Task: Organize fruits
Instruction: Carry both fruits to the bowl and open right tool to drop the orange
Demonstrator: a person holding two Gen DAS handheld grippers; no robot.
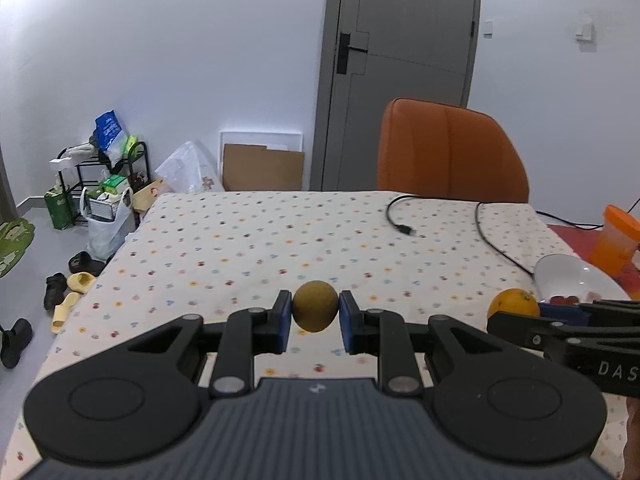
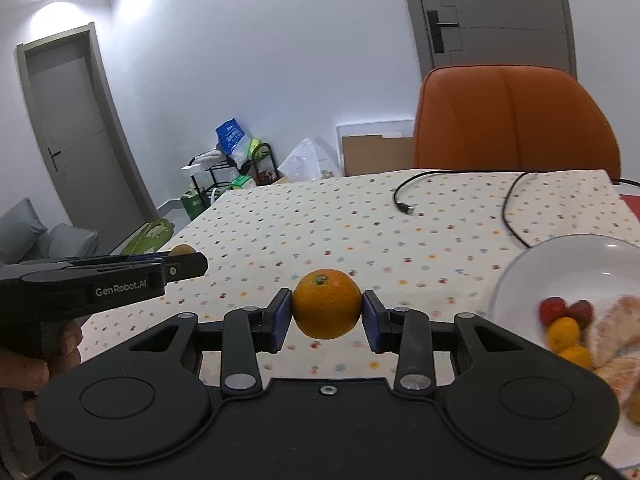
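Note:
My left gripper (image 1: 315, 316) is shut on a brownish-green kiwi (image 1: 315, 306), held above the dotted tablecloth (image 1: 248, 240). My right gripper (image 2: 326, 314) is shut on an orange (image 2: 327, 304), also lifted off the cloth. In the left wrist view the orange (image 1: 514, 303) and the right gripper show at the right edge, just before the white bowl (image 1: 560, 270). In the right wrist view the white bowl (image 2: 560, 260) sits at the right and holds small red and orange fruits (image 2: 564, 322) and peeled citrus. The left gripper with the kiwi (image 2: 182, 249) appears at the left.
A black cable (image 1: 404, 224) lies across the far side of the table. An orange chair (image 1: 450, 150) stands behind it. An orange cup (image 1: 614, 238) is at the far right. Bags, a rack and shoes clutter the floor on the left.

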